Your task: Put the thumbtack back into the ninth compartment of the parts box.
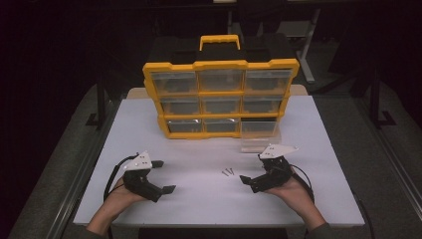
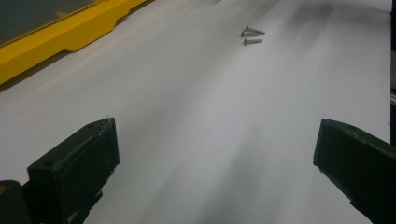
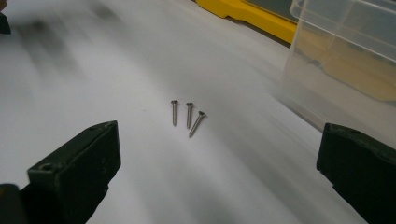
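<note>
Screws (image 3: pixel 187 116) lie loose on the bench (image 1: pixel 209 199) between both grippers, at the right gripper's (image 1: pixel 251 169) nine o'clock. Both grippers' fingers gape wide, empty. Clear drawer (image 1: pixel 260 135) sits at the screws' one o'clock; yellow organizer (image 1: pixel 221 94) behind.

We see a white table (image 1: pixel 149 124), our yellow drawer organizer (image 1: pixel 220 97) at twelve o'clock, a clear drawer (image 1: pixel 260 135) at its foot toward two, three screws (image 1: pixel 228 172) lying near centre
</note>
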`<state>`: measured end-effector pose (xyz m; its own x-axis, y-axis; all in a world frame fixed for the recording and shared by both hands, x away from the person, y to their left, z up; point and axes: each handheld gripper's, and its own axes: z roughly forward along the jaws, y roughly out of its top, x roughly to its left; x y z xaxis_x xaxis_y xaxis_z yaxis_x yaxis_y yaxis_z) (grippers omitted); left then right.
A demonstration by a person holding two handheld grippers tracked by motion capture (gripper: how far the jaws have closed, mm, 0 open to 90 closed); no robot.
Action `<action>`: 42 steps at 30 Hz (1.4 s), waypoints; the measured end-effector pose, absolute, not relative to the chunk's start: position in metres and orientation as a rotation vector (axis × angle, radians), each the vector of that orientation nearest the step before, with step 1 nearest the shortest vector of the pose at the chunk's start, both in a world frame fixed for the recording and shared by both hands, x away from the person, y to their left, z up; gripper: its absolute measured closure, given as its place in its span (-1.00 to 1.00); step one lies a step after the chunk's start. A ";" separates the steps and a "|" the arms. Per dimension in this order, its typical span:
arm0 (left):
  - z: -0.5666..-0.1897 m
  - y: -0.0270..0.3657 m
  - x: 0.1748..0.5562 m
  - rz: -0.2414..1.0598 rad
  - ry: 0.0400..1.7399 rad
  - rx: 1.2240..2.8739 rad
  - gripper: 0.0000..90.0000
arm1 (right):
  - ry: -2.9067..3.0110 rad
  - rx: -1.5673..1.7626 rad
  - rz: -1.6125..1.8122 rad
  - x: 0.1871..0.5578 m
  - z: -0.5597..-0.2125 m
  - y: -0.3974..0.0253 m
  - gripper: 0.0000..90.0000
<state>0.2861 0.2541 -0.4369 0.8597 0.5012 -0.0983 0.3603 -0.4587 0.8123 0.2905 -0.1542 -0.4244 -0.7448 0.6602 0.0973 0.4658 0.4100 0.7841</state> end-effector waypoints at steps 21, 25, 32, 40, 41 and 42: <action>-0.438 0.253 0.286 0.182 0.628 2.104 -1.00 | 2.499 1.007 1.203 0.304 -0.425 -0.137 -1.00; -0.438 0.254 0.286 0.181 0.633 2.102 -1.00 | 2.514 1.003 1.194 0.306 -0.426 -0.134 -1.00; -0.438 0.254 0.286 0.193 0.628 2.105 -1.00 | 2.527 1.001 1.176 0.309 -0.426 -0.128 -1.00; -0.437 0.254 0.286 0.189 0.634 2.101 -1.00 | 2.528 0.998 1.167 0.313 -0.426 -0.122 -1.00; -0.437 0.254 0.286 0.188 0.634 2.102 -1.00 | 2.530 0.999 1.166 0.313 -0.426 -0.121 -1.00; -0.438 0.254 0.286 0.186 0.632 2.102 -1.00 | 2.530 0.999 1.166 0.314 -0.426 -0.120 -1.00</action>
<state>0.2863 0.2538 -0.4376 0.8576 0.5037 -0.1035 0.3675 -0.4594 0.8087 0.3137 -0.1203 -0.4260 -0.7576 0.6435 0.1089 0.5010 0.4665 0.7290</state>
